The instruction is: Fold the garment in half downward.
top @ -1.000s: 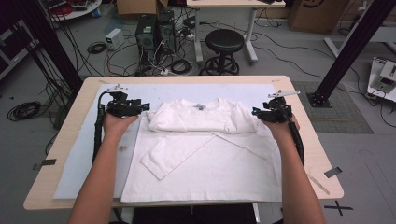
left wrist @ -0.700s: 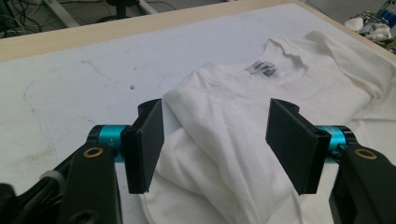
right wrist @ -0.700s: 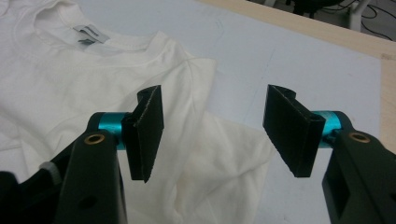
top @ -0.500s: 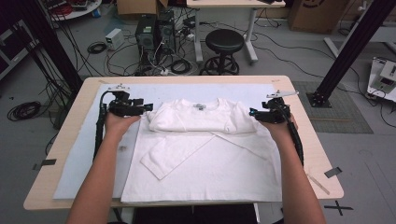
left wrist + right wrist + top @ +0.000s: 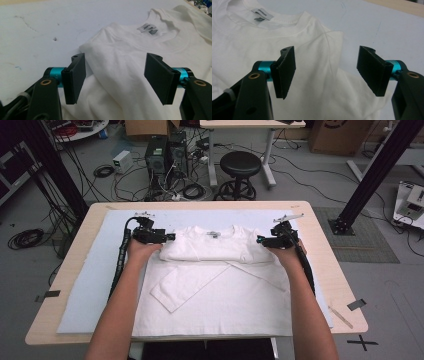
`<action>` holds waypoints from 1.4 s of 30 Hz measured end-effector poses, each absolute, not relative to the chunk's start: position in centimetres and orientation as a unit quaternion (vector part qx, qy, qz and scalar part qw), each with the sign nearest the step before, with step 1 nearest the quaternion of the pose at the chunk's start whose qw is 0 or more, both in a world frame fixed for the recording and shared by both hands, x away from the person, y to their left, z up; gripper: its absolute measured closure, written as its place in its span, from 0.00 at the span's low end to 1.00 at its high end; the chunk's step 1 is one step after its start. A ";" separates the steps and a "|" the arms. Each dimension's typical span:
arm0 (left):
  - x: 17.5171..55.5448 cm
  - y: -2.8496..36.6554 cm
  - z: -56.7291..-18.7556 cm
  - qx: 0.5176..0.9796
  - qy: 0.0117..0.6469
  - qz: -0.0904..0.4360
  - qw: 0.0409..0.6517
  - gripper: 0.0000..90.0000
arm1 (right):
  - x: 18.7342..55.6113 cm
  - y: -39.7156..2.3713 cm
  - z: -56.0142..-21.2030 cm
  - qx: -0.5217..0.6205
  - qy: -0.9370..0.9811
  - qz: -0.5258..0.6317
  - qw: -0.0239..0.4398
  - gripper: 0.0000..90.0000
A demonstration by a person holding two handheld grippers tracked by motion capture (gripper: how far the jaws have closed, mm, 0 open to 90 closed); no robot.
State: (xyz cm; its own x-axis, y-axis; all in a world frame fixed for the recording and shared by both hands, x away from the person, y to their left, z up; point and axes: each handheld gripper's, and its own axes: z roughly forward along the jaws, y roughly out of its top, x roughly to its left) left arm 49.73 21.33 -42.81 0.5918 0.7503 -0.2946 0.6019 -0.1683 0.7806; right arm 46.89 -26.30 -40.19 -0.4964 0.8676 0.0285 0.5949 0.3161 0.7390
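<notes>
A white T-shirt (image 5: 215,270) lies on a pale mat (image 5: 95,280), collar and label (image 5: 214,234) at the far side, its long sleeves folded across the body. My left gripper (image 5: 169,237) sits at the shirt's left shoulder. In the left gripper view the left gripper (image 5: 115,75) is open, its jaws just widened, with the shoulder fold (image 5: 120,60) lying loose between them, untouched by the pads. My right gripper (image 5: 260,240) is at the right shoulder. Seen from its own camera, the right gripper (image 5: 325,72) is open too, its jaws having just spread over the shoulder edge (image 5: 332,50), which neither pad touches.
The mat covers most of a wooden table (image 5: 330,270); a strip of tape (image 5: 356,304) and a thin stick (image 5: 341,316) lie near its right front corner. Behind the table stand a black stool (image 5: 241,167), computer cases (image 5: 165,152) and floor cables. A black post (image 5: 370,175) rises at right.
Both grippers have shifted a little inward toward the shirt's shoulders. The shirt lies as before.
</notes>
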 end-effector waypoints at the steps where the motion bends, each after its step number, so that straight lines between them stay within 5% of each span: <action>1: 49.9 21.3 -43.0 0.758 0.447 0.077 0.468 0.38 | 47.1 -26.2 -40.3 0.466 0.788 0.355 0.189 0.36; 6: 50.4 20.7 -43.8 0.758 0.448 0.060 0.470 0.38 | 48.6 -25.2 -40.8 0.472 0.789 0.346 0.186 0.39; 9: 50.3 20.0 -44.0 0.771 0.446 0.054 0.452 0.50 | 49.3 -24.4 -41.2 0.472 0.790 0.345 0.184 0.48; 14: 49.4 19.2 -43.0 0.782 0.420 0.084 0.453 0.88 | 49.3 -23.6 -41.6 0.465 0.800 0.327 0.193 0.94; 16: 49.1 19.1 -42.5 0.783 0.414 0.093 0.456 0.91 | 49.2 -23.6 -41.6 0.460 0.803 0.327 0.193 0.99; 27: 47.1 19.6 -39.7 0.773 0.386 0.106 0.492 0.94 | 47.6 -24.4 -39.1 0.439 0.799 0.359 0.201 1.00; 30: 46.7 19.4 -39.4 0.776 0.380 0.110 0.491 0.94 | 47.9 -24.6 -39.2 0.457 0.780 0.376 0.206 0.66; 37: 46.3 19.2 -39.5 0.775 0.376 0.110 0.495 0.94 | 49.6 -23.7 -41.1 0.482 0.783 0.342 0.194 0.50; 39: 46.1 19.2 -39.6 0.775 0.375 0.110 0.496 0.94 | 50.2 -23.6 -42.0 0.491 0.783 0.336 0.183 0.58; 42: 45.8 19.4 -39.6 0.775 0.373 0.109 0.498 0.94 | 50.5 -23.6 -42.9 0.494 0.790 0.319 0.173 0.91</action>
